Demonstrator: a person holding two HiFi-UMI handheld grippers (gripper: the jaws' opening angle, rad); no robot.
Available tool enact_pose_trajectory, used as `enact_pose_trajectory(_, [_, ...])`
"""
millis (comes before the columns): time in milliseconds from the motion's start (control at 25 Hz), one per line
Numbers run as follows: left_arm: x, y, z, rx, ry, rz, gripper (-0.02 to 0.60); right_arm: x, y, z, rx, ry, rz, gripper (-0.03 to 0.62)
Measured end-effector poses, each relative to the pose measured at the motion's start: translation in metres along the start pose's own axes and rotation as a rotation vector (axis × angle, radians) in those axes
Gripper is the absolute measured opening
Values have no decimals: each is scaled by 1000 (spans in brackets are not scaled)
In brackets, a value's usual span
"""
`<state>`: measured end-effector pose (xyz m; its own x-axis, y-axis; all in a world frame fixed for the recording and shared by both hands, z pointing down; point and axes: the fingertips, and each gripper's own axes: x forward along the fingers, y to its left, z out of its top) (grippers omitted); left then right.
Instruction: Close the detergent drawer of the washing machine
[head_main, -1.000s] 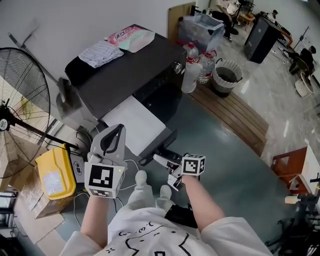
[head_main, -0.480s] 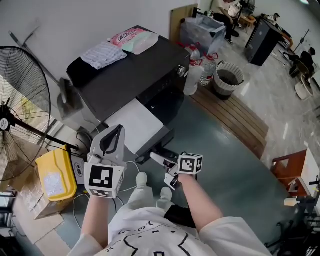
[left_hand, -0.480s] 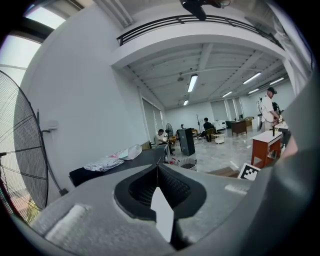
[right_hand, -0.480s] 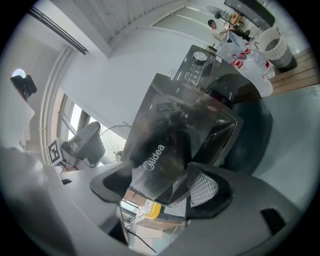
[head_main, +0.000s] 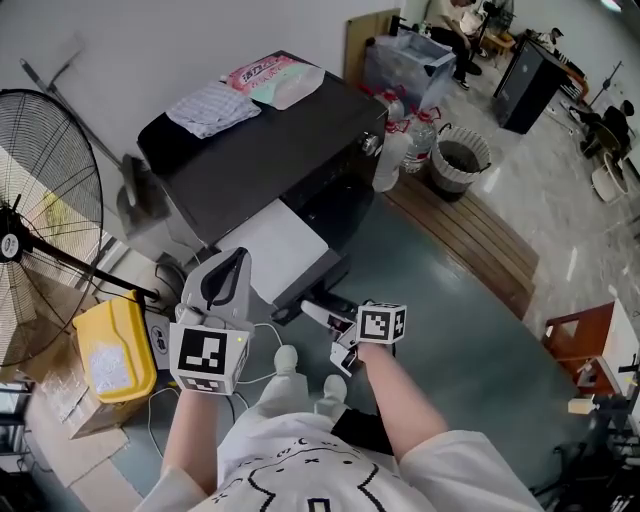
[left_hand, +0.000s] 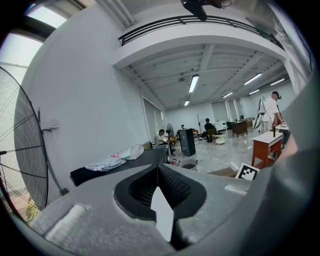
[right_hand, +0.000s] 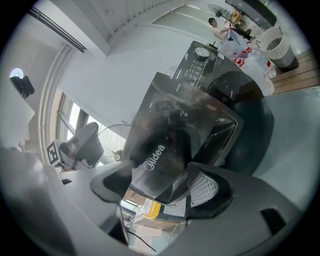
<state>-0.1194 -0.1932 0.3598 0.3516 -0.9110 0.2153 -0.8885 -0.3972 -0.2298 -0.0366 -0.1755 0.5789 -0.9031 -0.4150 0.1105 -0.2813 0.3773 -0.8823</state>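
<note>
You are at the start of the closing step: the detergent drawer (head_main: 278, 246) is pulled well out of the washing machine (head_main: 262, 150), reaching from the machine's front toward the lower middle of the head view, its pale top exposed and its dark front panel nearest you.

Your right gripper (head_main: 322, 316) is at that front panel. In the right gripper view the glossy dark face marked "Midea" fills the gap between the jaws, which stand fairly wide with a pad against each side of it, so they appear to be gripping the detergent drawer (right_hand: 165, 150) by its front.

Your left gripper (head_main: 225, 278) is held up at lower left of the head view, just beside the drawer but off it. Its jaws are pressed together with nothing between them, and in the left gripper view they point over the machine's top toward the far room.

The next move looks like a straight push with the right gripper along the drawer's own line, up and left in the head view, toward the machine. Keep it level: a sideways lean could jam the drawer in its slot. Judged from here, the left gripper has no part in it.
</note>
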Motion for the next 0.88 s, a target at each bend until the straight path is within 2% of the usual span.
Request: enact_pose_trajectory(880, [14,20,-2,-6,8,-8,18,18,5,6,32,-15,15,325])
